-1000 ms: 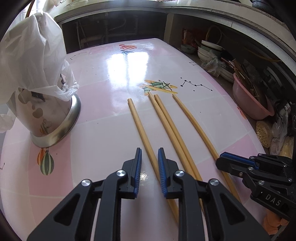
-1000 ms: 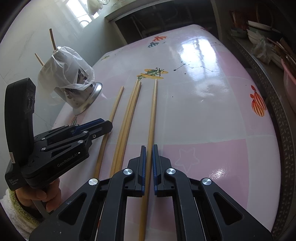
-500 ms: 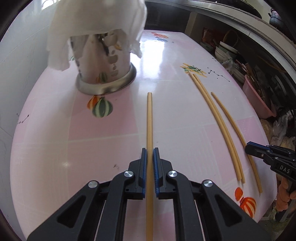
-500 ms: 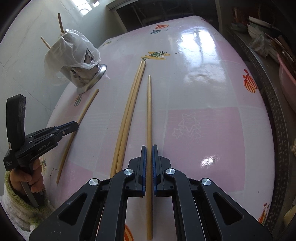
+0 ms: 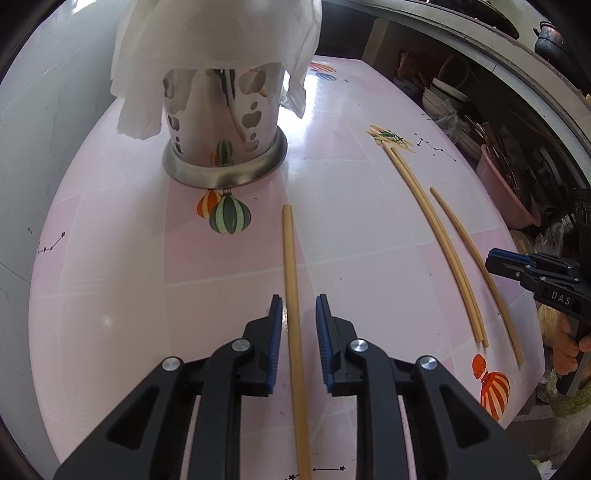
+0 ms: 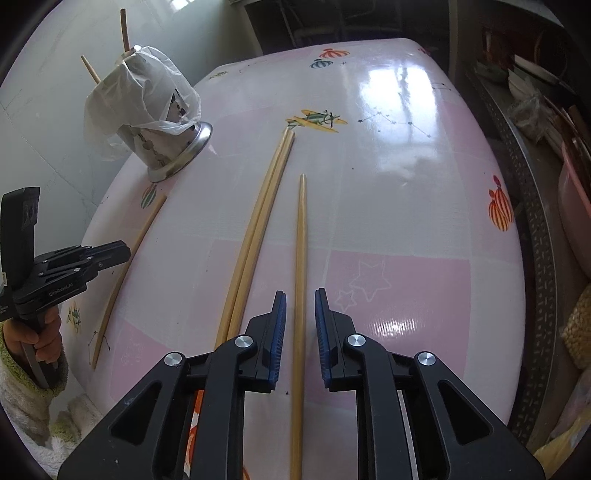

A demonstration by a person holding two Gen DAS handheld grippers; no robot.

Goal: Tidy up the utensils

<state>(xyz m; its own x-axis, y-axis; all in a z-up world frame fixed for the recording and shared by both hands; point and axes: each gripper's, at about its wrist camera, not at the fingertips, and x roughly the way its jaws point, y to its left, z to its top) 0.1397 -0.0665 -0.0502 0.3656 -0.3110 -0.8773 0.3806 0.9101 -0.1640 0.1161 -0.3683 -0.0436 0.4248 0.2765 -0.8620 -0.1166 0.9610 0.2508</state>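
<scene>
Left tool [image 5: 298, 325] opening, chopstick [image 5: 291, 295] loose between pads on pink bench [image 5: 110, 258] | right tool [image 6: 299, 321] opening astride another chopstick [image 6: 301, 258] | sticks light, stiff, smooth: grip mid-shaft | holder [image 5: 225, 147] near.

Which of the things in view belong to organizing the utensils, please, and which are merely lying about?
For the job:
- chopstick between the left gripper's opening fingers
- chopstick between the right gripper's opening fingers
- chopstick pair
- metal holder

Lying about:
- plastic bag over the holder
- pink basin
</scene>
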